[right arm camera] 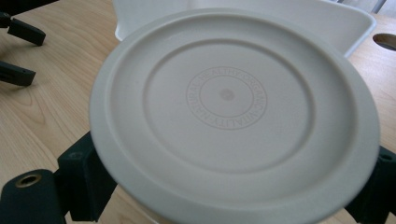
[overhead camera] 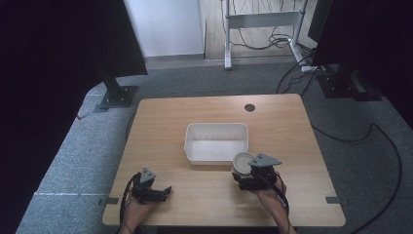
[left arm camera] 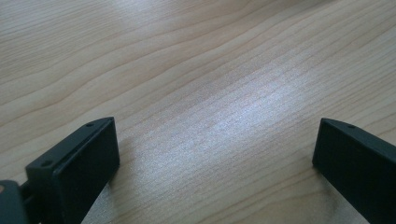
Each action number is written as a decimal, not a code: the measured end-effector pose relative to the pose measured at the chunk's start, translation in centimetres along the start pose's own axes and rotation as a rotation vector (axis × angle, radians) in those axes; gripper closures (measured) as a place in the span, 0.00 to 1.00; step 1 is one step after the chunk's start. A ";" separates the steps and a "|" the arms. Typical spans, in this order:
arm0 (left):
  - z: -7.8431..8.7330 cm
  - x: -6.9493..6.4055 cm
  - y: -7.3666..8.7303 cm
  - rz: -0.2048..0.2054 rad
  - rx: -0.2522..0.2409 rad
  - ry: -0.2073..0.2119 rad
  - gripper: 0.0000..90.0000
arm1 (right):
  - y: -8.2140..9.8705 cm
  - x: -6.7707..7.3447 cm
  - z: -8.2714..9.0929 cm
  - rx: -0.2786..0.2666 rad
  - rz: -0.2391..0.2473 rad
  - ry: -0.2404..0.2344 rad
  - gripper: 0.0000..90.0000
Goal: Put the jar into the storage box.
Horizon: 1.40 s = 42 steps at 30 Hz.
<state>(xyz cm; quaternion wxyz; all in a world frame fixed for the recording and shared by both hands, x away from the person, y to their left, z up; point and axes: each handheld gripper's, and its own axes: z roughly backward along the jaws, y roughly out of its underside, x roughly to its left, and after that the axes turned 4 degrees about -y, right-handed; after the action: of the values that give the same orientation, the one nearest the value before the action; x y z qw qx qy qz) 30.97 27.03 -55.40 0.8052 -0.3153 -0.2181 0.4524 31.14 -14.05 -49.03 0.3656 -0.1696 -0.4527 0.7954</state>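
Note:
A round white tub (overhead camera: 242, 161) with an embossed ring of lettering on its flat face (right arm camera: 229, 98) sits between the jaws of my right gripper (overhead camera: 246, 174), which is shut on it (right arm camera: 231, 186). It is held just off the front right corner of a white rectangular bin (overhead camera: 216, 126), whose rim (right arm camera: 327, 18) rises behind it. My left gripper (overhead camera: 167, 191) rests low over the table's front left, open, with bare wood between its jaws (left arm camera: 215, 154). Its two black jaws (right arm camera: 23, 53) also appear far off in the right gripper view.
The wooden table (overhead camera: 160, 146) has a round cable hole (overhead camera: 249, 107) behind the bin, also seen at the edge of the right gripper view (right arm camera: 385, 41). Dark stands, cables and a white frame stand on the grey carpet beyond the table.

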 end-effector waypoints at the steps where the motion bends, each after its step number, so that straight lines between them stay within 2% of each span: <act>1: 0.0 0.0 0.0 0.000 0.000 0.000 0.00 | -0.2 0.0 -0.1 0.000 0.000 0.000 0.10; 13: 0.0 0.0 0.0 0.000 0.000 0.000 0.00 | -2.4 0.6 -1.5 -0.004 0.031 -0.010 0.10; 24: 0.0 0.0 0.0 0.001 -0.001 0.000 0.00 | -4.1 0.7 -2.9 -0.006 0.031 -0.025 0.10; 42: 0.0 0.0 0.0 -0.001 -0.001 0.000 0.00 | -6.4 0.9 -6.0 -0.008 0.041 -0.022 0.10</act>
<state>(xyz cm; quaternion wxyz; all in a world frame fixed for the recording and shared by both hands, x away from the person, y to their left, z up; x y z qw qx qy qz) 30.97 27.03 -55.40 0.8052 -0.3154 -0.2186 0.4521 36.91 -7.73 -46.77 0.3434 -0.1716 -0.4562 0.8028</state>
